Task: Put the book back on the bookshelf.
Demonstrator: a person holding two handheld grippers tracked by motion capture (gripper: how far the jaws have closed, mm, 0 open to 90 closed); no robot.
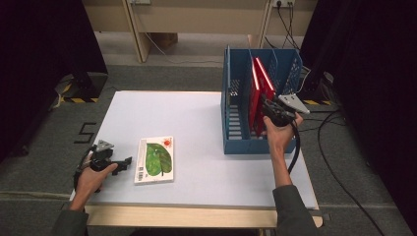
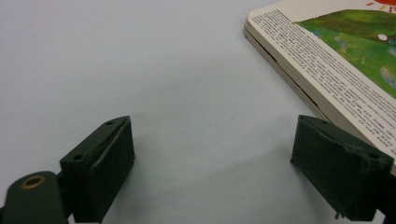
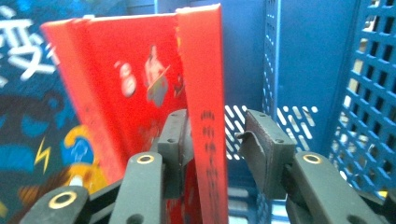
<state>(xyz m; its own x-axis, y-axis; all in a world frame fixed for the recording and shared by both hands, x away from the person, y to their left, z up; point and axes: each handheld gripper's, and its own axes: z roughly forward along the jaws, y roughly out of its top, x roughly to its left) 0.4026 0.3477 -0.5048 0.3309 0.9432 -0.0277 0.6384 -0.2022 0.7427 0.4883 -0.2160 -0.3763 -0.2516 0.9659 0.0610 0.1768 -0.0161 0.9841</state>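
Note:
A blue slotted rack [image 1: 236, 143] stands on the right of the white table [image 1: 196, 118]. Red books [image 1: 256, 91] stand upright in it. My right gripper [image 1: 269, 109] reaches in at the nearest red book [image 3: 205, 70]. Its spine stands between the open jaws: the left pad lies against the cover, the right pad [image 3: 261, 140] is clear of it. A picture book with a green leaf [image 1: 156, 160] lies flat at the front left. My left gripper [image 1: 123, 164] rests just left of it, open [image 2: 215, 123] and holding nothing, with the book's corner [image 2: 336, 60] beside its right jaw.
A dark blue illustrated cover [image 3: 28, 116] stands left of the red books. The rack's perforated blue wall [image 3: 364, 93] closes in on the right. Black cables [image 1: 339, 162] trail on the floor right of the table. Wooden furniture [image 1: 142, 29] stands behind.

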